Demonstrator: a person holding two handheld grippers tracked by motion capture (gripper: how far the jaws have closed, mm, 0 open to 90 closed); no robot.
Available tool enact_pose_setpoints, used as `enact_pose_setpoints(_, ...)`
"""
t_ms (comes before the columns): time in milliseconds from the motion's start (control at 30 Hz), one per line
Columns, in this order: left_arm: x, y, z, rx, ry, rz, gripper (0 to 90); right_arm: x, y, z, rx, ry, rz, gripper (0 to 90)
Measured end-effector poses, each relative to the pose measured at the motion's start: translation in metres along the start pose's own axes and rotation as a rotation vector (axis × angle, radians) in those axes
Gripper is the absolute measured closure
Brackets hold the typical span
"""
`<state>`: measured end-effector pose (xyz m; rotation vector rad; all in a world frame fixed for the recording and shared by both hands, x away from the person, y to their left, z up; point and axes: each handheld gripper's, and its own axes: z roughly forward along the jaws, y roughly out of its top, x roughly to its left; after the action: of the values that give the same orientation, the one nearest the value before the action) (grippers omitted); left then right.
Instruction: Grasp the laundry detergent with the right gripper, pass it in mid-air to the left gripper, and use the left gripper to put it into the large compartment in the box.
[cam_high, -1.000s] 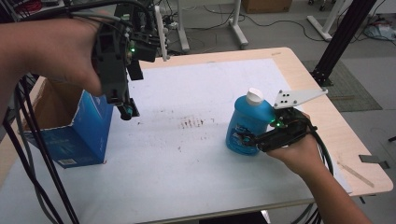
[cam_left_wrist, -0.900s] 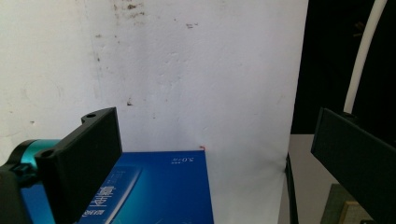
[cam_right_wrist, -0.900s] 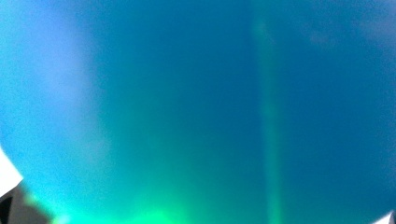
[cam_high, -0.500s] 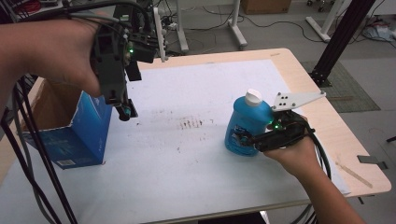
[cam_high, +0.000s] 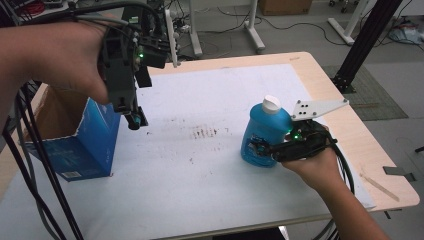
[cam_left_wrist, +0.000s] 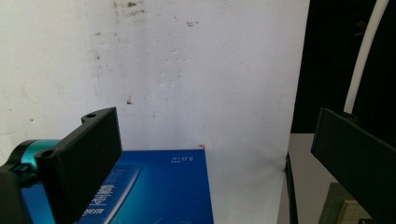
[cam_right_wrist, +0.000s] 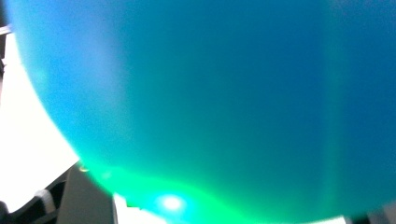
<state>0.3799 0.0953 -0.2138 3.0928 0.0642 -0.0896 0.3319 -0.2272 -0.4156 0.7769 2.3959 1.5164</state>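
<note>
Wooden tabletop (cam_high: 350, 125) under a big white sheet (cam_high: 215, 165) with dark smudges mid-sheet; wood edge bare along the right and far sides, sheet runs to the near edge. Most open room sits in the middle between box and bottle, also the far half of the sheet. Blue cardboard box (cam_high: 80, 145) at the left edge, top open, brown inside, its far-left part cut off behind the left forearm and cables. In the left gripper view the box's blue printed face (cam_left_wrist: 154, 186) lies low in frame, lettering too small to read. Blue bottle (cam_high: 265, 132) with white cap stands upright right of centre, well apart from the box, clear of the right edge. Right hand-held gripper (cam_high: 260, 149) closed around the bottle's lower body, grey plate above it, hand behind; lower right side of the bottle hidden by it. Right gripper view is a blurred blue surface (cam_right_wrist: 210, 93) with green glare, jaws not readable there. Left hand-held gripper (cam_high: 134, 117) raised above the box's near-right corner, pointing down, jaws spread wide with nothing between them (cam_left_wrist: 205, 163).
</note>
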Motion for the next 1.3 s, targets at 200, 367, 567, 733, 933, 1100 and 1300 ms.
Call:
enact_pose_setpoints(200,0.001,0.000,0.000,0.006,0.000,0.004,1.7,0.000,0.000,0.001,-0.005,0.000,-0.003,34.3)
enact_pose_setpoints(367,0.001,-0.002,0.000,0.000,0.003,-0.001,1.7,0.001,-0.001,0.002,-0.005,0.002,-0.006,35.5)
enact_pose_setpoints(567,0.001,-0.002,0.000,-0.003,0.003,-0.002,1.7,0.002,-0.002,0.002,-0.012,0.002,-0.003,39.0)
enact_pose_setpoints(733,0.001,-0.001,-0.001,0.000,0.002,0.004,1.7,0.002,-0.003,0.001,-0.020,-0.005,-0.009,40.9)
enact_pose_setpoints(933,0.002,-0.001,0.000,0.003,0.006,-0.005,1.7,0.003,-0.003,0.001,-0.023,-0.010,-0.032,44.7)
enact_pose_setpoints(1100,0.001,-0.001,-0.001,0.001,0.006,0.001,1.7,0.005,-0.001,0.000,-0.022,-0.015,-0.043,46.4)
enact_pose_setpoints(1300,0.001,-0.001,-0.002,-0.005,0.011,0.000,1.7,0.010,0.017,-0.005,-0.037,0.000,-0.086,47.0)
